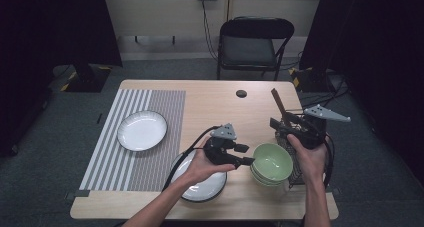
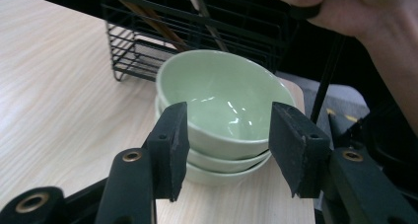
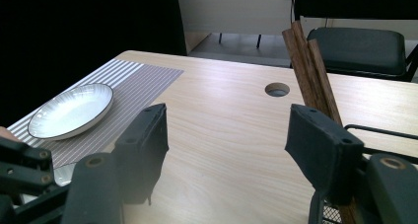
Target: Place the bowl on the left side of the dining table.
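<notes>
Nearest us, a plate [image 1: 202, 187] lies at the bench [image 1: 210, 104] edge under our left hand [image 1: 200, 167], whose left gripper [image 1: 248, 161] points at the stacked green bowls [image 1: 271, 163] with its fingers [image 2: 170, 147] apart and empty. If they close off-centre on the top rim, we judge the bowl could tip or drag the stack. Beyond, our right gripper [image 3: 226, 150] hovers with fingers spread and empty by the wire rack [image 1: 295, 159] of chopsticks [image 1: 278, 103], which a careless swing could knock; a second plate [image 1: 142, 130] rests farther off on the striped mat [image 1: 150, 107].
</notes>
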Demonstrator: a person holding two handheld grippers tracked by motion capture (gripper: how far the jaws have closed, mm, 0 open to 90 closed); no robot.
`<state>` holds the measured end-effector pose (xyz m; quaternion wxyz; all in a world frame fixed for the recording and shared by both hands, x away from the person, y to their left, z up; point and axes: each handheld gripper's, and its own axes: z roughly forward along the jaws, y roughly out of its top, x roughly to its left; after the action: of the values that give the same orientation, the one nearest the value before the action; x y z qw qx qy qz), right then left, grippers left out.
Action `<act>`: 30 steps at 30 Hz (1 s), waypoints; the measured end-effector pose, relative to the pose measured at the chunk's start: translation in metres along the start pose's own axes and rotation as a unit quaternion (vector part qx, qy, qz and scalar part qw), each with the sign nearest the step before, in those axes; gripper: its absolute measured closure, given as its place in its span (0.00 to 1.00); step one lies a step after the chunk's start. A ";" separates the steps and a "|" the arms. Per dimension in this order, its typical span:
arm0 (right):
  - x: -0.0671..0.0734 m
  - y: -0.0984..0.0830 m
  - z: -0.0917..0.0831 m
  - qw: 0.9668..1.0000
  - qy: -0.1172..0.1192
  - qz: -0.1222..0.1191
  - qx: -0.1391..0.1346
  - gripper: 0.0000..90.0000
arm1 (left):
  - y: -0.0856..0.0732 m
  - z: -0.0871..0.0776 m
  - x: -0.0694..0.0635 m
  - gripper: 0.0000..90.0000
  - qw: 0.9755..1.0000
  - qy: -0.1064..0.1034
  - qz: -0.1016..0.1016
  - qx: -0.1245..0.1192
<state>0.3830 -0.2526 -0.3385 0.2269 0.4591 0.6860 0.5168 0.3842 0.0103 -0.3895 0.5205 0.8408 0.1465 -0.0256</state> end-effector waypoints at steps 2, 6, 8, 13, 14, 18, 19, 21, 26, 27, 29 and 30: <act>0.000 0.000 -0.001 1.000 -0.001 0.000 -0.003 0.36 | 0.000 0.006 -0.004 0.56 1.000 -0.006 0.006 0.005; -0.002 0.000 -0.003 1.000 -0.008 0.005 -0.002 0.36 | -0.003 0.021 -0.015 0.63 0.999 -0.016 0.030 0.017; -0.003 0.000 -0.003 1.000 -0.006 0.006 -0.005 0.36 | -0.003 0.028 -0.019 0.61 0.999 -0.023 0.036 0.028; -0.003 0.000 -0.005 1.000 -0.009 0.007 -0.006 0.36 | 0.001 0.039 -0.024 0.60 0.998 -0.036 0.041 0.030; -0.003 0.000 -0.005 1.000 -0.008 0.007 -0.007 0.36 | 0.002 0.041 -0.025 0.60 0.998 -0.036 0.048 0.034; -0.003 -0.001 -0.005 1.000 -0.012 0.006 -0.007 0.34 | 0.001 0.052 -0.033 0.56 0.995 -0.038 0.077 0.055; -0.003 -0.001 -0.005 1.000 -0.015 0.005 -0.007 0.34 | 0.001 0.054 -0.034 0.56 0.994 -0.037 0.081 0.059; -0.003 -0.001 -0.004 1.000 -0.014 0.005 -0.007 0.34 | 0.002 0.059 -0.036 0.56 0.992 -0.036 0.094 0.071; -0.002 -0.001 -0.005 1.000 -0.013 0.005 -0.007 0.34 | 0.001 0.073 -0.035 0.59 0.991 -0.027 0.101 0.089; -0.003 -0.001 -0.005 1.000 -0.015 0.005 -0.008 0.33 | 0.000 0.075 -0.036 0.59 0.989 -0.019 0.108 0.097; -0.004 -0.001 -0.006 1.000 -0.020 0.007 -0.009 0.33 | -0.002 0.079 -0.035 0.62 0.988 -0.022 0.110 0.106; -0.005 -0.001 -0.006 1.000 -0.022 0.009 -0.010 0.33 | -0.002 0.081 -0.036 0.63 0.987 -0.019 0.115 0.107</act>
<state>0.3801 -0.2599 -0.3381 0.2415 0.4745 0.6715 0.5153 0.3583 -0.0678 -0.4212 0.4300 0.9021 0.0357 0.0028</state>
